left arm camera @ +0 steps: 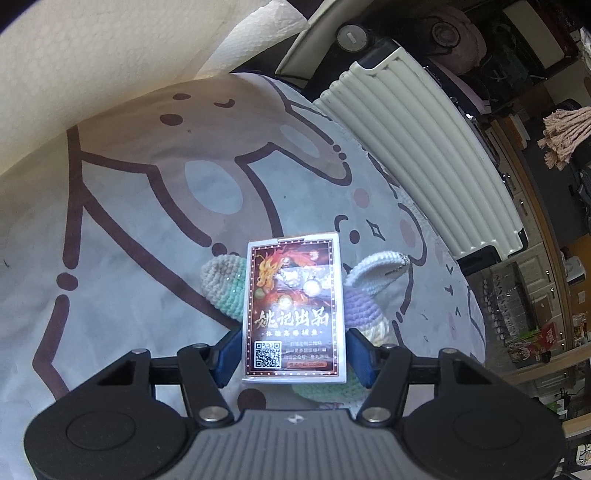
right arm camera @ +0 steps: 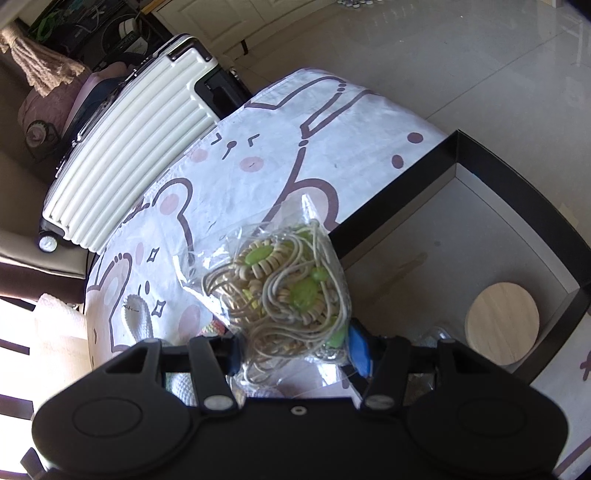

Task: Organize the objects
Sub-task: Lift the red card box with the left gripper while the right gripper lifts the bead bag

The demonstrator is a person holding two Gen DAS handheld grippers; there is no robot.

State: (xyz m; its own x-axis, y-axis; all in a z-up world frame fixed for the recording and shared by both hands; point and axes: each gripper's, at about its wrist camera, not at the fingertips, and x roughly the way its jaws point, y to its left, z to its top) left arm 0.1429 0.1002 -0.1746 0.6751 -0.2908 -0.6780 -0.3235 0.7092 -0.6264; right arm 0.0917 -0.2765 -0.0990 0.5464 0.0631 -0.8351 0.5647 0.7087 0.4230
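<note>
My left gripper (left arm camera: 293, 354) is shut on a sealed deck of playing cards (left arm camera: 293, 308) with a red fiery picture, held upright above the cartoon-print cloth (left arm camera: 147, 206). A pastel crocheted toy (left arm camera: 364, 291) lies on the cloth right behind the deck. My right gripper (right arm camera: 297, 350) is shut on a clear plastic bag of wooden-bead and green-flower cords (right arm camera: 284, 288), held above the cloth (right arm camera: 258, 147). A black-walled box (right arm camera: 443, 155) with a round wooden disc (right arm camera: 502, 325) inside lies just right of the bag.
A cream ribbed suitcase (left arm camera: 424, 155) lies beyond the cloth's far edge; it also shows in the right wrist view (right arm camera: 125, 155). A paper towel roll (left arm camera: 266, 22) stands at the back. A white crocheted piece (right arm camera: 138, 317) lies left of the right gripper.
</note>
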